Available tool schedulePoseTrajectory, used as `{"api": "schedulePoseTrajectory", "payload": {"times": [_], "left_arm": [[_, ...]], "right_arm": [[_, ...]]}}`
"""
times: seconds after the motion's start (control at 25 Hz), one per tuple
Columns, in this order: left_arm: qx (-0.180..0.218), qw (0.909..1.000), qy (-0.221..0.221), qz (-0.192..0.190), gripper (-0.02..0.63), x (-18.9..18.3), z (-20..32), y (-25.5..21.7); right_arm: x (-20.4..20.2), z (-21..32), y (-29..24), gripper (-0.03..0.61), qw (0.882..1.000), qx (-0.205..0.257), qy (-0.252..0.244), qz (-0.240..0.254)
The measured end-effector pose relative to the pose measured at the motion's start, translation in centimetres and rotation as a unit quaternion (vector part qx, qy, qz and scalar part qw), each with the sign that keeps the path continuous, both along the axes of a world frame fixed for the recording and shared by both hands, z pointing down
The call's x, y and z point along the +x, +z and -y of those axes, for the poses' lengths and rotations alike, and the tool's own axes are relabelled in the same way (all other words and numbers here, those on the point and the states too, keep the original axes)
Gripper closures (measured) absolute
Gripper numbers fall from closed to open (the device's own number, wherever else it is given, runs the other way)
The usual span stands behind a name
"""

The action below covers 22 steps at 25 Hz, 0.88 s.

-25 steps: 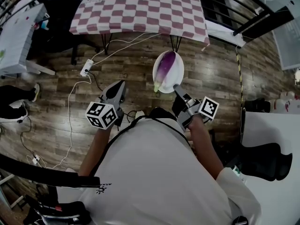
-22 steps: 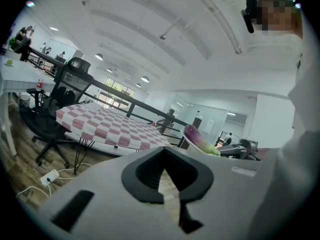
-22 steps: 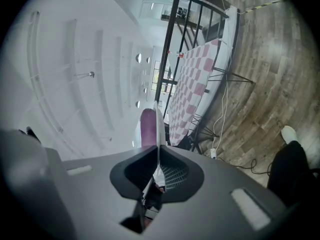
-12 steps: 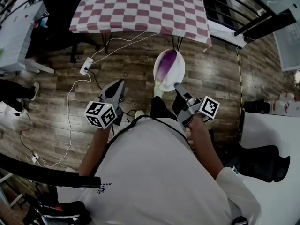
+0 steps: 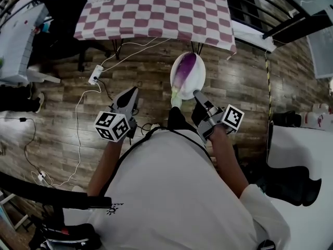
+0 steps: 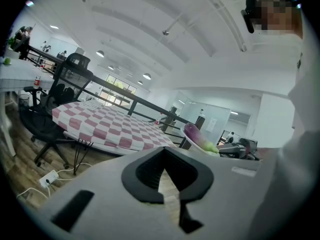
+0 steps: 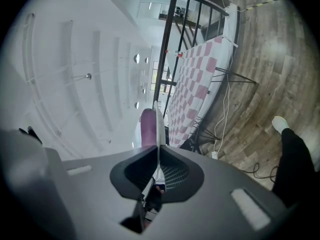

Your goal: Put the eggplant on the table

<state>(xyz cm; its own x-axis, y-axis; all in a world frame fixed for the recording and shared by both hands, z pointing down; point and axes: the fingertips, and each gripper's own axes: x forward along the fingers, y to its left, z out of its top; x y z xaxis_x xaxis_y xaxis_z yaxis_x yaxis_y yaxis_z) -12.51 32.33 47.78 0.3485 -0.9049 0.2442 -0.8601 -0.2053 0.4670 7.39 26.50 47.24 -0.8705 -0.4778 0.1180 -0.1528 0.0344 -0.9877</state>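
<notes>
Right gripper (image 7: 157, 163): jaws closed tight on the near rim of a round white plate (image 5: 201, 76). The rim shows edge-on between the pads in the right gripper view. One plate with one thing on it, a long purple eggplant with a pale green stem end (image 5: 184, 72). It lies lengthwise away from the jaws, with the green end nearest, just left of the tips. Plate and eggplant are held in the air, short of the table.

Left gripper (image 6: 165, 176): jaws brought together, nothing between them. The plate is off to their right, apart from them.

Under both pairs of jaws: dark wood-plank floor (image 5: 57, 119). One white power strip (image 5: 95, 75) lies on it ahead and left of the left jaws, with white cables running from it.

Ahead of the jaws, past the plate: one table under a red-and-white checked cloth (image 5: 156, 9). One black office chair (image 5: 67, 9) stands at its left. Black railing runs behind it.
</notes>
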Motion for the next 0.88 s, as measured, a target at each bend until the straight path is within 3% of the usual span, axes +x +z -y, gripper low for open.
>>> {"api": "schedulePoseTrajectory", "payload": {"times": [0.88], "left_arm": [[-0.004,0.9998,-0.001,0.017,0.614,3.6,19.1,-2.3]], "right_arm": [[1.5,17.9,-0.4,0.555,0.999,-0.011,-0.033,0.013]]}}
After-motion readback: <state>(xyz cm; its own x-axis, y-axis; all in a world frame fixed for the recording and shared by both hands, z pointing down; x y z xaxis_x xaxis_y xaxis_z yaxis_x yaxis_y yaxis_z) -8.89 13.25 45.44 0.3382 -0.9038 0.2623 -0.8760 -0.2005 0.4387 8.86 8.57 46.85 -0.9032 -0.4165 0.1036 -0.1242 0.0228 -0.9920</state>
